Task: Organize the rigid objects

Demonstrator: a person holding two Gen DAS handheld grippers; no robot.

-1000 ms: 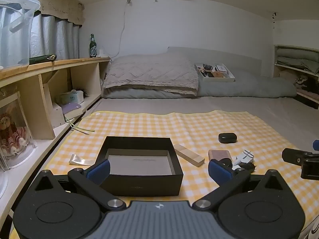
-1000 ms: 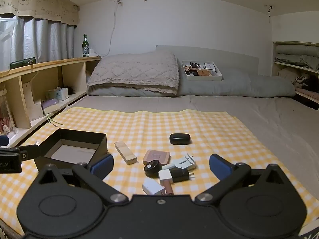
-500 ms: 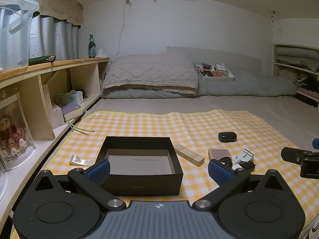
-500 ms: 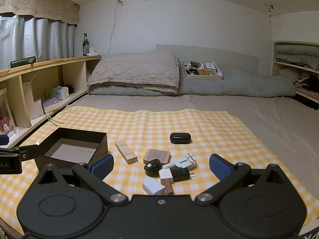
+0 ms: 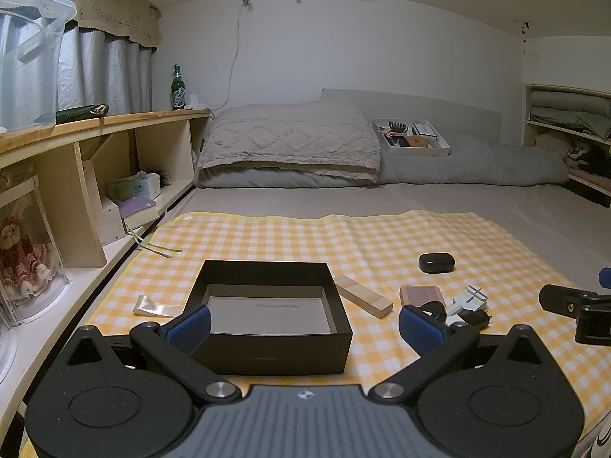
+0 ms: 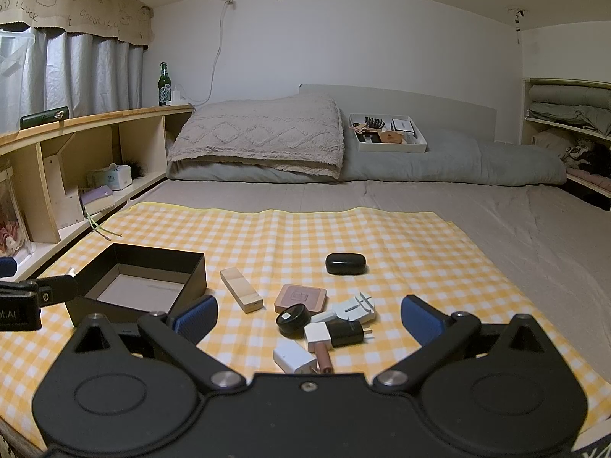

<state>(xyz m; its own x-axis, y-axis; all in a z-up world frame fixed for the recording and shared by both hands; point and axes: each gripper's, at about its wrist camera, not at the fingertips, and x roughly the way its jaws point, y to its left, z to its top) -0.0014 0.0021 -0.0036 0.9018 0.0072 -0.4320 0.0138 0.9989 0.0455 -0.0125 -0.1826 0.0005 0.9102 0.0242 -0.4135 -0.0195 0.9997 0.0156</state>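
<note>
- The open black cardboard box (image 5: 273, 305), with its pale empty floor, sits on the yellow-and-white checked cloth (image 6: 305, 236) spread over the bed, at about 9 o'clock from the loose pieces.
- The pale wooden block (image 6: 241, 289) lies just to the right of the box; it looks light and stiff, and would probably be best pinched across its narrow sides.
- At 3 o'clock from the block lies a cluster: a pink square case (image 6: 301, 297), a round black tin (image 6: 292, 317), a black plug adapter (image 6: 347, 333), and a white cube charger (image 6: 294, 357). These touch or overlap, so lifting one may nudge its neighbours.
- The glossy black oval case (image 6: 345, 263) rests apart at 12 o'clock from the cluster; its rounded, smooth shell looks liable to slip and probably wants a grip across its short width.
- The right tongs (image 6: 307, 318) hang spread wide above the cluster, holding and touching nothing.
- The left tongs (image 5: 303, 326) are likewise spread wide and empty, held at the box's near wall.
</note>
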